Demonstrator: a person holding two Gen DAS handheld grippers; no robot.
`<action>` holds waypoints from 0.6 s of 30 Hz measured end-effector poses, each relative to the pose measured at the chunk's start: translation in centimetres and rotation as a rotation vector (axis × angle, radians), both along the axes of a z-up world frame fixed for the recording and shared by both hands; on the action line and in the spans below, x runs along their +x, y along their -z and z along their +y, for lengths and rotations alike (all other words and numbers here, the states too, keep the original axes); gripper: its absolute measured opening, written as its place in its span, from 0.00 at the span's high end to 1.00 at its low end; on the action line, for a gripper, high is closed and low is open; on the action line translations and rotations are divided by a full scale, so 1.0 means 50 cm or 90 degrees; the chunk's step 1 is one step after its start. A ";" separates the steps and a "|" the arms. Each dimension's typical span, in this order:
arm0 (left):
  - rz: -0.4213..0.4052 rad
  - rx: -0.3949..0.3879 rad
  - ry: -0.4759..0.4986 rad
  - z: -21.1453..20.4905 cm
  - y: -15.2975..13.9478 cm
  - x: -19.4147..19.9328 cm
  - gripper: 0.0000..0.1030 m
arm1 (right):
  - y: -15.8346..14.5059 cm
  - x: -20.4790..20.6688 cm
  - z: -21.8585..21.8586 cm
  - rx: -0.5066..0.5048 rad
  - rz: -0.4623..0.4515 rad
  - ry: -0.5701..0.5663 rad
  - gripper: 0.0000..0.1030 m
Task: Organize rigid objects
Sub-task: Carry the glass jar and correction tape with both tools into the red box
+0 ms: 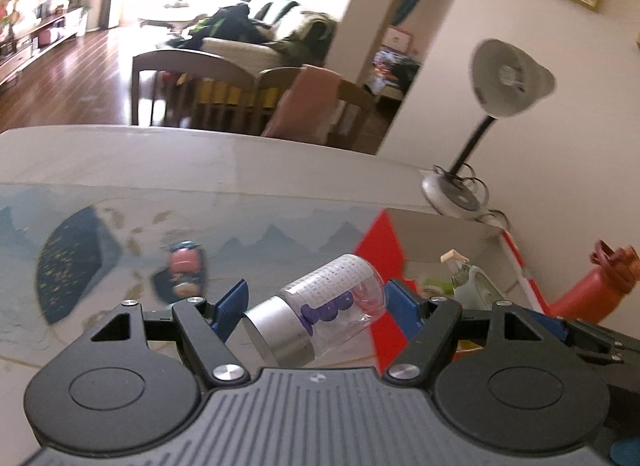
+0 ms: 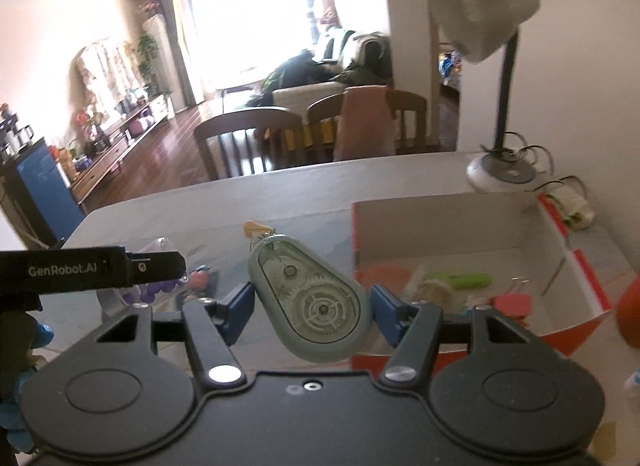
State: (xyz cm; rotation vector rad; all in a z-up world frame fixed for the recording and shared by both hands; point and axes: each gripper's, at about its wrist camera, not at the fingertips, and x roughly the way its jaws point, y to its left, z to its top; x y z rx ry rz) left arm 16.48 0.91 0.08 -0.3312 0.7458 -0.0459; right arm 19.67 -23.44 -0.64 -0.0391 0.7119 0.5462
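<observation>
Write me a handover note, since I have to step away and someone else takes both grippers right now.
Left gripper: shut on the clear bottle with a silver cap, held sideways above the table.
Right gripper: shut on the correction tape dispenser, held above the table beside the box.
Red-and-white box: open, by the lamp; a green item, a red item and others already lie inside.
Left: put both held things into the box. A small pink-and-blue item remains on the table.
</observation>
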 end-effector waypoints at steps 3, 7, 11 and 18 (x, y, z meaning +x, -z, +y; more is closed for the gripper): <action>-0.003 0.004 0.024 -0.034 -0.006 0.015 0.26 | -0.001 0.016 -0.027 -0.007 -0.011 0.023 0.39; -0.005 0.017 0.054 -0.077 -0.010 0.036 0.26 | -0.002 0.042 -0.064 -0.018 -0.023 0.055 0.39; 0.002 0.026 0.080 -0.117 -0.006 0.063 0.26 | -0.003 0.070 -0.103 -0.022 -0.028 0.082 0.39; 0.015 0.046 0.127 -0.190 0.013 0.099 0.26 | 0.011 0.121 -0.160 -0.049 -0.031 0.122 0.39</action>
